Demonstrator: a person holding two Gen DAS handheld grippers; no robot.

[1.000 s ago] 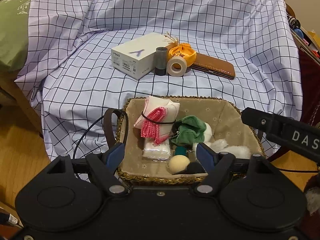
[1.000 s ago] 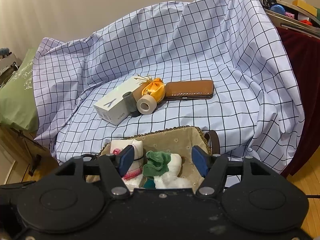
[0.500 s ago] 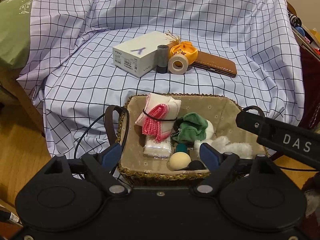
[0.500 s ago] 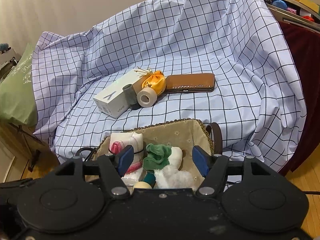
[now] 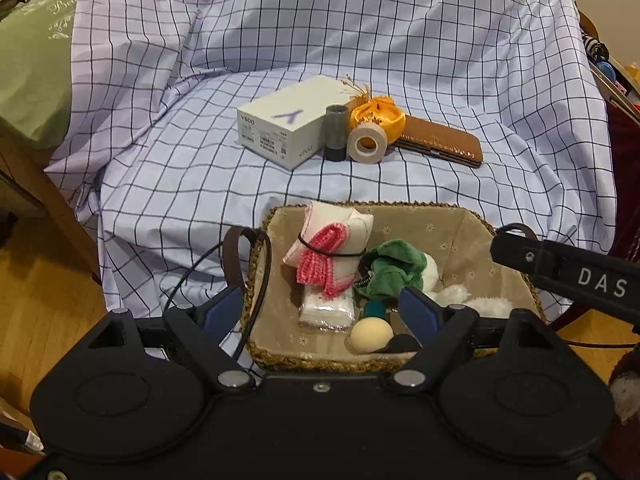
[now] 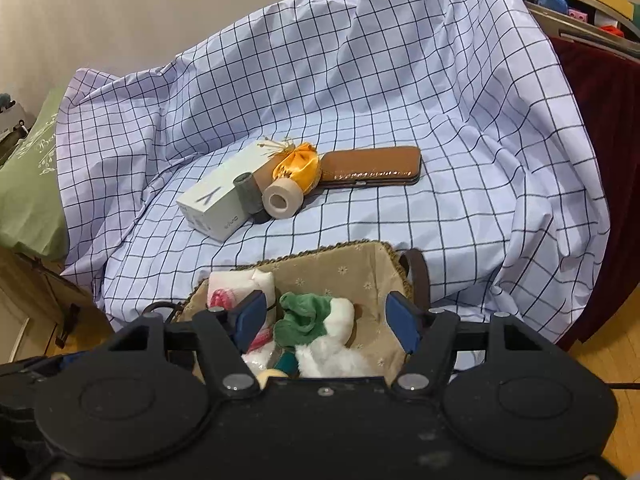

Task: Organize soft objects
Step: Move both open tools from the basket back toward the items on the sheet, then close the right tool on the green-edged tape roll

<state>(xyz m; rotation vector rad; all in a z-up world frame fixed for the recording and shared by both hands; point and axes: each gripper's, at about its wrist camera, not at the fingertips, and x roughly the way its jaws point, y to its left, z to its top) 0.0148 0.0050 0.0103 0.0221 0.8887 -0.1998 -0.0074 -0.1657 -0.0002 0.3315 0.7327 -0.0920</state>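
Observation:
A woven basket [image 5: 440,209] with a beige liner sits at the front edge of the checked sheet. It holds a white cloth bundle with pink trim [image 5: 332,248], a green cloth [image 5: 394,266], a white fluffy piece [image 5: 460,294], a cream ball [image 5: 370,334] and a white packet [image 5: 326,312]. My left gripper [image 5: 322,308] hovers open over the basket's near side, nothing between its fingers. My right gripper [image 6: 326,318] hangs open above the green cloth [image 6: 304,318] and the fluffy piece [image 6: 332,354], gripping nothing.
Farther back on the sheet [image 5: 180,168] lie a white box [image 5: 286,124], a grey cylinder [image 5: 335,132], a tape roll [image 5: 367,142], an orange satin pouch [image 5: 378,114] and a brown case [image 5: 440,142]. A green pillow [image 5: 32,80] is left; a cluttered shelf [image 6: 580,12] is right.
The left gripper's jaws have spread wider. The right view now shows a little more of the basket's inside. The things in the basket have not moved.

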